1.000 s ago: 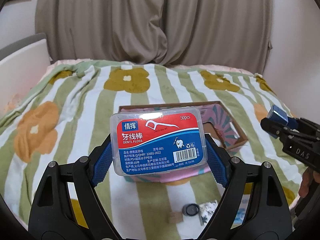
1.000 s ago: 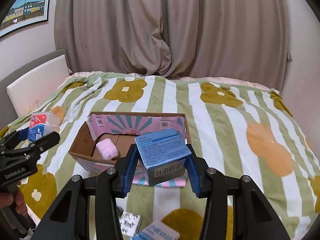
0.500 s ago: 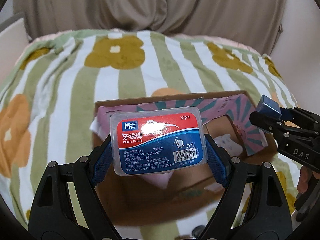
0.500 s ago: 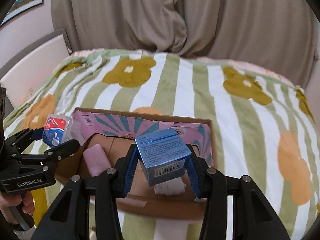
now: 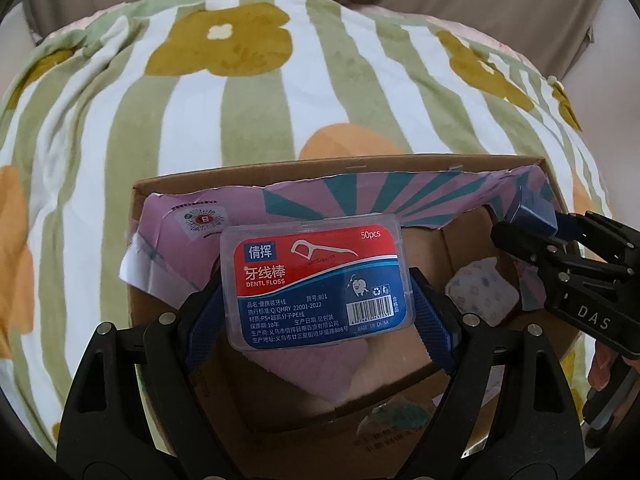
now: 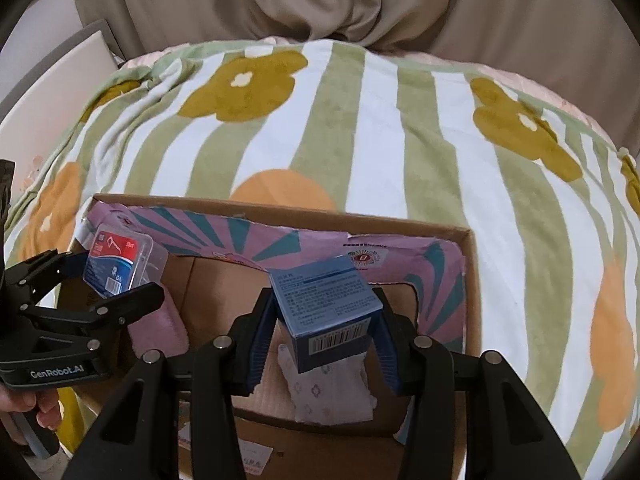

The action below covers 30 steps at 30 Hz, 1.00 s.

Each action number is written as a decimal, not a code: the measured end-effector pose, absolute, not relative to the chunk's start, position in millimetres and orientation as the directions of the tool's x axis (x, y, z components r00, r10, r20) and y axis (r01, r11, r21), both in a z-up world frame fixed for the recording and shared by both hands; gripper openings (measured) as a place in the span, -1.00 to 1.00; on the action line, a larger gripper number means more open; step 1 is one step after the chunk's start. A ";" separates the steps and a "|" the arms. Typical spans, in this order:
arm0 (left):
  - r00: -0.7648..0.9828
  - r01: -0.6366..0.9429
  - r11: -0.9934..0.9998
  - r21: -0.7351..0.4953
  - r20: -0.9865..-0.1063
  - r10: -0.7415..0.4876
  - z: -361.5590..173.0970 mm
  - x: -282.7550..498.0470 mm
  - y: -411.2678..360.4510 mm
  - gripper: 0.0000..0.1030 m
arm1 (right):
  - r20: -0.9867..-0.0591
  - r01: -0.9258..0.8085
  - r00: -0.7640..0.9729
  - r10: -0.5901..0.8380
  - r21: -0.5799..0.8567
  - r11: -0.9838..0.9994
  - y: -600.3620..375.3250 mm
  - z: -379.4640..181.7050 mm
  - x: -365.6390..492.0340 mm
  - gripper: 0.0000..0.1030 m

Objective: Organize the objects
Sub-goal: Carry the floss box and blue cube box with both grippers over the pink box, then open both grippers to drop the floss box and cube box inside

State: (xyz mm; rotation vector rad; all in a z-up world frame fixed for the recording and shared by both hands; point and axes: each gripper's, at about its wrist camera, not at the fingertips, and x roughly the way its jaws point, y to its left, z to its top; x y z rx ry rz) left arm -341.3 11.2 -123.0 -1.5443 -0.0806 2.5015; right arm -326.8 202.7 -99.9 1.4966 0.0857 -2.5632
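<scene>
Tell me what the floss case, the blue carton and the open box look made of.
Floss case: clear glossy plastic; see-through rim, shiny printed label. Blue carton: likely thin printed paperboard; sharp folded edges, matte faces. Open box: brown corrugated-looking cardboard, with torn pink printed paper lining.

The floss case (image 5: 316, 284) is clear glossy plastic with a shiny printed label, the blue carton (image 6: 326, 300) smooth printed card, the cardboard box (image 6: 468, 304) matt brown with torn pink paper lining, and the striped blanket (image 5: 248, 100) soft, fuzzy cloth.
</scene>
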 end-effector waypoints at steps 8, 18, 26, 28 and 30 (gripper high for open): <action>-0.439 -0.142 -0.980 -0.138 -0.879 0.187 -117.5 -344.0 10.4 0.69 | -0.884 0.152 -0.446 -0.142 0.081 -0.985 207.0 -109.3 -335.7 -0.17; -0.463 -0.140 -0.981 -0.135 -0.867 0.185 -105.8 -332.4 7.2 1.00 | -0.845 0.089 -0.503 -0.185 0.162 -0.983 221.6 -85.8 -334.2 0.75; -0.513 -0.139 -0.980 -0.139 -0.837 0.192 -79.5 -311.5 4.6 1.00 | -0.844 0.097 -0.512 -0.163 0.131 -0.987 216.5 -73.1 -320.2 0.75; -0.532 -0.142 -0.981 -0.131 -0.825 0.188 -69.0 -304.0 4.5 1.00 | -0.840 0.105 -0.520 -0.154 0.116 -0.988 214.7 -68.1 -314.3 0.74; -0.549 -0.145 -0.981 -0.128 -0.814 0.187 -60.0 -297.7 3.6 1.00 | -0.832 0.114 -0.534 -0.152 0.107 -0.988 212.7 -61.4 -307.7 0.74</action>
